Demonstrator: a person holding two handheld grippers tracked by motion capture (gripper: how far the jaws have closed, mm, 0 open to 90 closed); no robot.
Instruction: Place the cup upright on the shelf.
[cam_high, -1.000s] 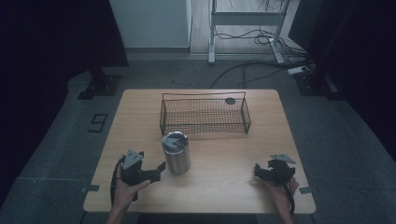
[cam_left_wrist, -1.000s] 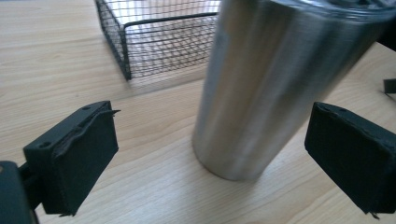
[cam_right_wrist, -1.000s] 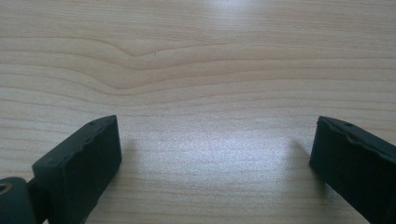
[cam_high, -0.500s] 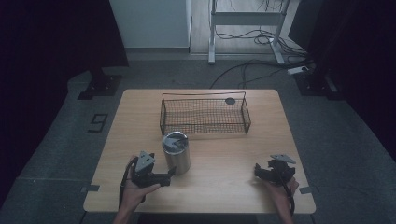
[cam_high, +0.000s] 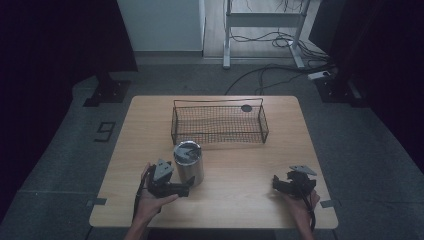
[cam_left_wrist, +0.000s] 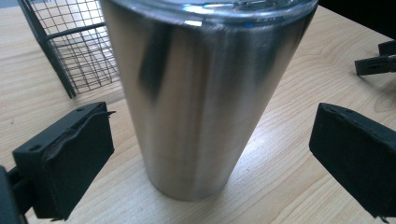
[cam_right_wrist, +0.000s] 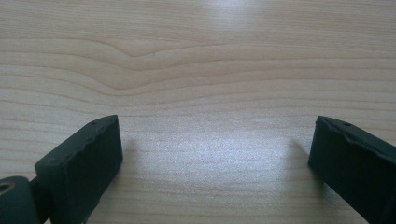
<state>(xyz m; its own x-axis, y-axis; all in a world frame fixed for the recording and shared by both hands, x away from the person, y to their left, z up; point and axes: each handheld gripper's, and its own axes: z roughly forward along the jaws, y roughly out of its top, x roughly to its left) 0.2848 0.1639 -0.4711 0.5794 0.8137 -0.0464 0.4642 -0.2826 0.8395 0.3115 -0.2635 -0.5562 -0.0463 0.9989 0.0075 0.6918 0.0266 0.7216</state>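
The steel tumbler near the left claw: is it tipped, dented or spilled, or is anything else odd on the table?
Nothing stands out. The steel tumbler stands upright on the table, with no dent or spill visible. The left claw is open around it, jaws apart from its sides. The wire basket sits square behind it.

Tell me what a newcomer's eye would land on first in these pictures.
First, the tall shiny steel tumbler, upright near the front left of the light wooden table, with the open left gripper straddling its base without touching. Behind it stands the black wire mesh basket. The right gripper hangs open at the table's front right.
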